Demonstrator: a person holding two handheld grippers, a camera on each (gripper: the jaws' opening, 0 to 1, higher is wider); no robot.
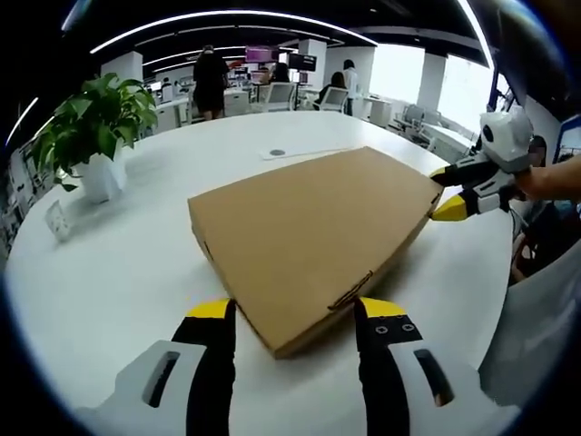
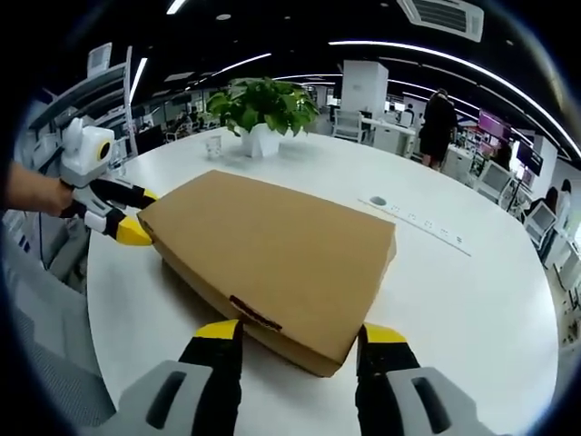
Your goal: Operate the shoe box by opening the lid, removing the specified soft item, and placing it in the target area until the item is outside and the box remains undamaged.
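A closed brown cardboard shoe box (image 1: 309, 236) lies flat on the round white table (image 1: 118, 272), its lid down. In the left gripper view my left gripper (image 1: 296, 313) is open, its yellow-tipped jaws on either side of the box's near corner. At the far right corner, my right gripper (image 1: 447, 191) is open around the box edge, held by a hand. From the right gripper view the same box (image 2: 272, 250) lies ahead. My right gripper (image 2: 300, 334) straddles its near edge, and the left gripper (image 2: 141, 215) brackets the far left corner.
A potted plant (image 1: 95, 127) in a white pot stands on the table beyond the box (image 2: 263, 109), with a glass (image 2: 212, 145) beside it. A small white object (image 1: 59, 221) lies near the table's edge. A cable strip (image 2: 418, 222) crosses the table. Desks and people fill the background.
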